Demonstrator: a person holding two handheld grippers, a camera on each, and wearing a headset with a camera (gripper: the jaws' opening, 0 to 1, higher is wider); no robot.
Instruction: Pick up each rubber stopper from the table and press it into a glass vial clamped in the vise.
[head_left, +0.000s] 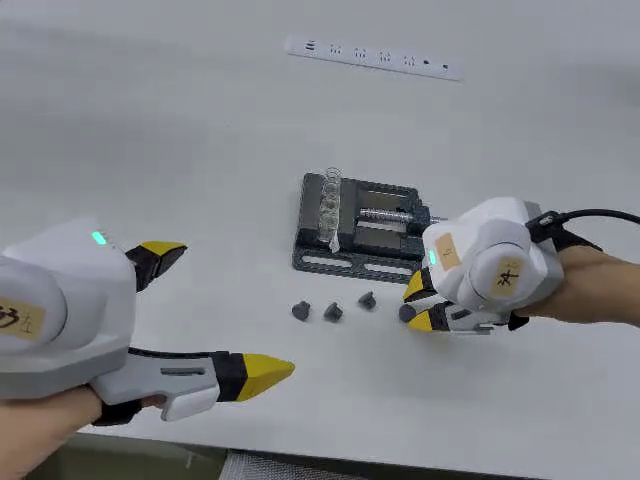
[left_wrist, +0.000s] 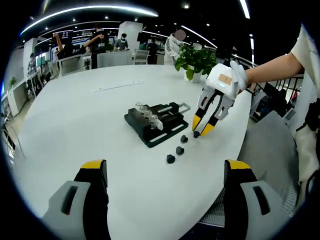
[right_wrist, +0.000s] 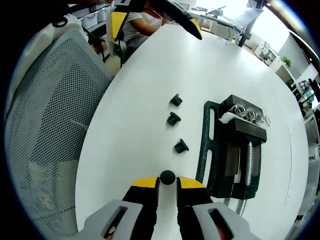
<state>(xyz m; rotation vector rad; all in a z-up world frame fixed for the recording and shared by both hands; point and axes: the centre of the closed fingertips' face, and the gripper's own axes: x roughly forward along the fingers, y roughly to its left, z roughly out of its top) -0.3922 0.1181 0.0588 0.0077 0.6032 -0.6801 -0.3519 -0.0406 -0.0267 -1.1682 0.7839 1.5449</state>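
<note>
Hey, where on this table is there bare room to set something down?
Bare: the wide stretch left of the vise, and the band between vise and power strip. Crowded: just before the vise, with stoppers and the right gripper.

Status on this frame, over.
Left tongs open, off the work. Right tongs straddling a stopper on the table, grip unconfirmed. Three more stoppers loose beside the vise. Path to vials clear.

Four dark stoppers (head_left: 332, 313) lie in a row mid-frame, the rightmost between the right gripper's (head_left: 420, 303) tips. Just above, a black vise (head_left: 375, 250) holds clear upright vials (head_left: 330, 205).
</note>
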